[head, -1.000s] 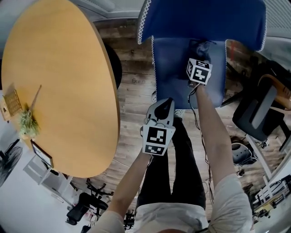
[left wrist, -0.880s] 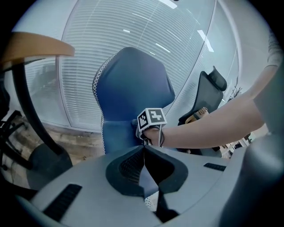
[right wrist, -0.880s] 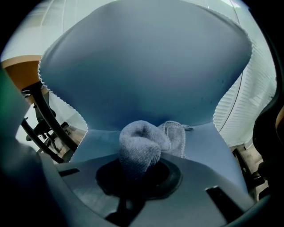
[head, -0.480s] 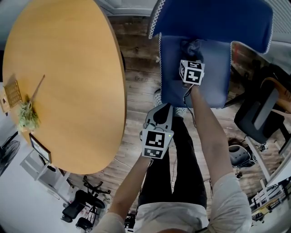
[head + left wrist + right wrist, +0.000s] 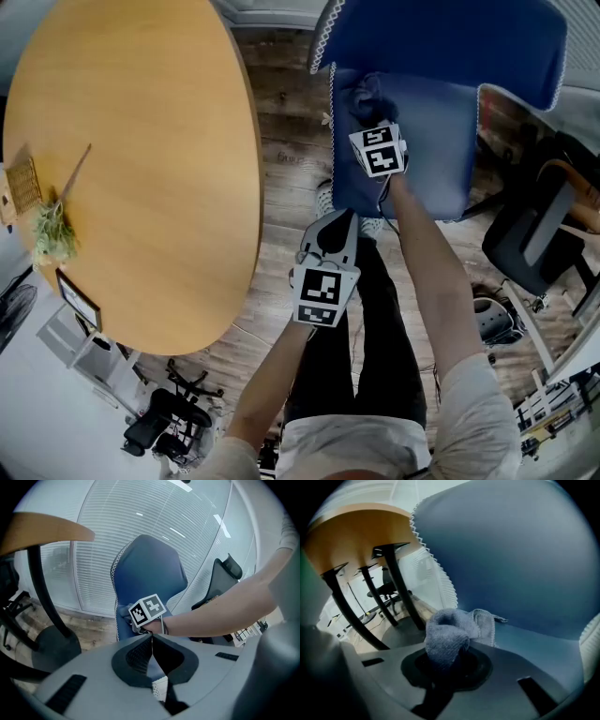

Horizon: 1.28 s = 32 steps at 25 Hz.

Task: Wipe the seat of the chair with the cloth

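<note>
Head view first, and the biggest thing I've got is the round wooden surface (image 5: 131, 169) filling the left half. Top right is the blue chair (image 5: 441, 37), backrest up at the frame edge with white zigzag trim, and its seat (image 5: 436, 131) just below. A black office chair (image 5: 534, 234) sits off to the right on the plank floor (image 5: 281, 122).

On to my right gripper (image 5: 372, 117). It's reached out over the left rear part of the seat, marker cube facing up. In the right gripper view its jaws (image 5: 445, 660) are clamped on the cloth (image 5: 451, 630). The grey-blue towelling bunches up out of them and a loose fold trails down onto the seat (image 5: 543, 644) close to the backrest (image 5: 511, 550). From above, the cloth (image 5: 367, 92) shows as a crumpled lump just ahead of the cube, near the seat's left edge.

My left gripper (image 5: 337, 225) hangs back, just short of the seat's front edge. The left gripper view has its jaws (image 5: 151, 641) pressed together, tip to tip, with nothing between them.

Smallest bit: a dried sprig (image 5: 52, 232) lying at the far left rim of the surface.
</note>
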{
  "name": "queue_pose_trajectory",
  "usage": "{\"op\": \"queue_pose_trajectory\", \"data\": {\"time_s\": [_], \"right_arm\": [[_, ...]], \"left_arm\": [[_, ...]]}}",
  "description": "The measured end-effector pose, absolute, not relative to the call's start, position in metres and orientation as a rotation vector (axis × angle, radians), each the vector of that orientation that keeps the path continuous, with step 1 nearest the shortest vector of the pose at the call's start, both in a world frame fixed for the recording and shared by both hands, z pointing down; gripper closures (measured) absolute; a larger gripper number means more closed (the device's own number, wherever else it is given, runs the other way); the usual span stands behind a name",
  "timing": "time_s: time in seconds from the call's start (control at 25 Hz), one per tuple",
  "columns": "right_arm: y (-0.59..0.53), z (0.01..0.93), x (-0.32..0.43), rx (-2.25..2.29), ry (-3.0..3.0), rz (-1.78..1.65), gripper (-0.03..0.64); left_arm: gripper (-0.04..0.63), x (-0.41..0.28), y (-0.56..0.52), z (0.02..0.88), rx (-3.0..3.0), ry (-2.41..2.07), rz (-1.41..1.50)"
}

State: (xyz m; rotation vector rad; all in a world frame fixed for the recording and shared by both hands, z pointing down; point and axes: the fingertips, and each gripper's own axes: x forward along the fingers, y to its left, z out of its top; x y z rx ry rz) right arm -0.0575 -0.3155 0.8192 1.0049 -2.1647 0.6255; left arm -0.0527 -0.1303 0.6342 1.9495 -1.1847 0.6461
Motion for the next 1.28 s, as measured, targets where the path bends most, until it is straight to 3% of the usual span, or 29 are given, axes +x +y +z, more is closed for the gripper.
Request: {"op": "queue_pose_trajectory", "data": {"time_s": [0.28,0.6,1.28], "right_arm": [[-0.263,0.82,-0.105,0.392,-2.26,0.358,0.569],[-0.224,0.821,-0.098,-0.017,-2.268,0.146,0.569],[-0.209,0.82,-0.025,-0.061,-2.288,0.218,0.569]], "left_arm": [[0.568,-0.053,-0.127,0.635,1.947,-1.182,0.664],[0.568,-0.052,-0.131,0.638,1.95,-1.18,0.691],[0.568,-0.05,-0.142,0.647,1.953,-1.191,0.749]]}}
